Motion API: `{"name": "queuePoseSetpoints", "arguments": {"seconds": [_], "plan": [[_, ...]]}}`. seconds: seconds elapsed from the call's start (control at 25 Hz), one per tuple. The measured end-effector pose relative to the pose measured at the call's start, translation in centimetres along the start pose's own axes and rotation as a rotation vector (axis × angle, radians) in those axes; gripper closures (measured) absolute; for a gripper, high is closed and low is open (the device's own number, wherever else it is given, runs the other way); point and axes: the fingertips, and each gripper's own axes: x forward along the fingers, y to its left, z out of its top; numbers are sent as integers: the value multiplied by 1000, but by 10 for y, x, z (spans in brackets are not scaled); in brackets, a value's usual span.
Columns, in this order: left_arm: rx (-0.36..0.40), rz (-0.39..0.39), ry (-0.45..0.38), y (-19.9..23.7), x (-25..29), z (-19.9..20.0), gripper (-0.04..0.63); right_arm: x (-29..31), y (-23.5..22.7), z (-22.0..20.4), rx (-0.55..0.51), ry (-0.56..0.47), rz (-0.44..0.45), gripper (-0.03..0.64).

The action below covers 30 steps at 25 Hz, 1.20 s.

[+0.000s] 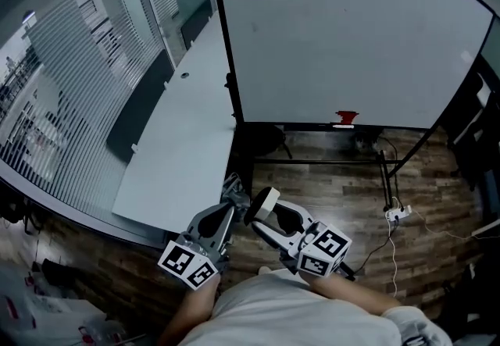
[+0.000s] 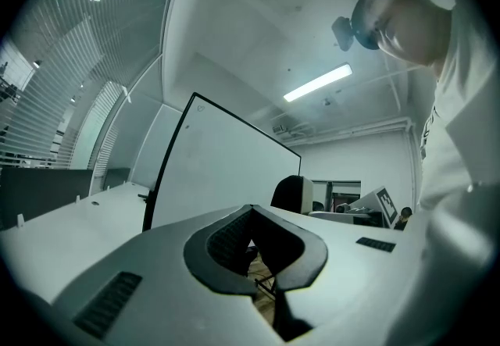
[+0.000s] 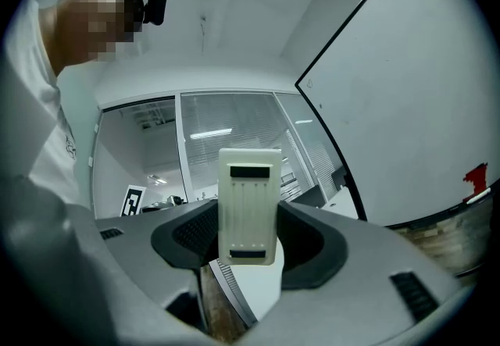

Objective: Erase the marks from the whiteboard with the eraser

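Eraser [image 3: 249,206] clamped in right hand-held gripper [image 1: 266,210], left hand-held gripper [image 2: 254,241] closed empty, both well below whiteboard [image 1: 351,32].

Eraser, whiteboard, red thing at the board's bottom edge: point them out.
eraser [image 3: 249,212], right gripper view, middle of its pale face
whiteboard [image 1: 351,32], head view, bare white surface
red thing [image 1: 346,116], head view, its middle

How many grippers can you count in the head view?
2. The left gripper sits low centre-left, fingers shut, empty; the right gripper beside it clamps the eraser. None seems hidden.
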Motion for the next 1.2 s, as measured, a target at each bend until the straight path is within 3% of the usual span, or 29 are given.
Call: {"name": "queuePoseSetpoints", "arguments": {"seconds": [0.72,1.2], "plan": [[-9,63,2,56,29,6,589,38,-45,2,12,37,32,374],[15,98,2,107,125,12,589,69,-148,33,16,41,49,374]]}}
